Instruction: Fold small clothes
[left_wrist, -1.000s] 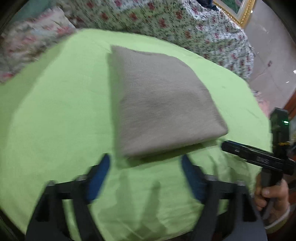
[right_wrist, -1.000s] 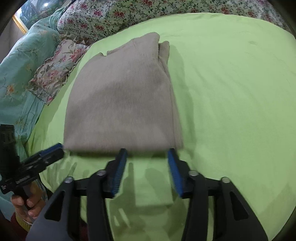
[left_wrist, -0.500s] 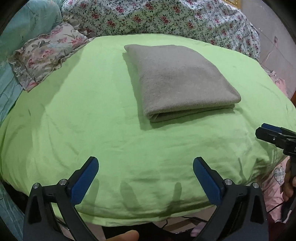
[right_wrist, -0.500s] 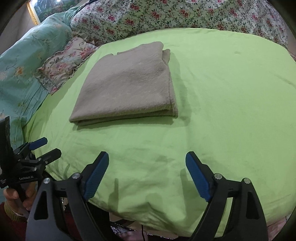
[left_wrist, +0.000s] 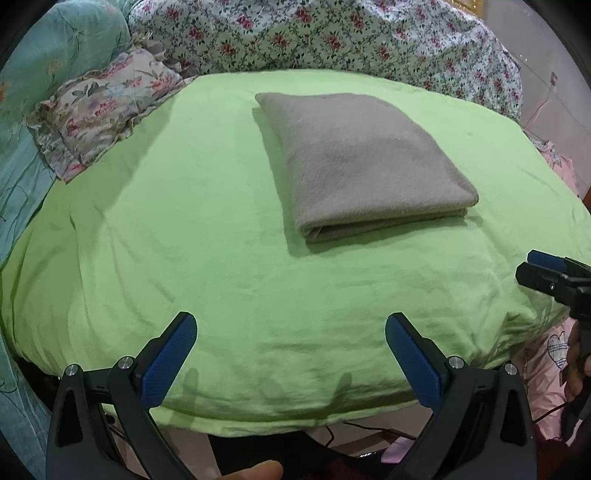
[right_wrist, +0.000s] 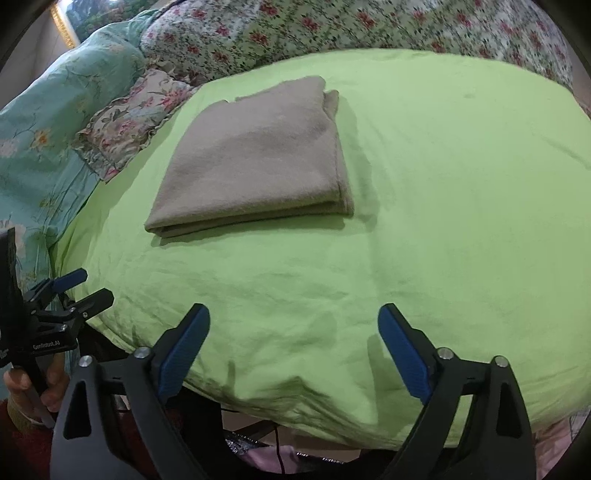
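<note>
A lime-green cotton sheet (left_wrist: 207, 236) covers the bed and fills most of both views. Along its far edge lies a white quilt with small red flowers (left_wrist: 332, 37), and at the far left a turquoise floral duvet (right_wrist: 40, 147) with a frilled floral pillow (left_wrist: 99, 114) against it. The grey-beige folded garment (left_wrist: 362, 158) lies flat on the sheet toward the far side, layered edges facing near, well apart from both grippers, nothing blocking it. The left gripper (left_wrist: 291, 354) hangs over the near edge, fingers spread wide and empty. The right gripper (right_wrist: 293, 343) has just been opening; its jaws stand wide with nothing between them.
</note>
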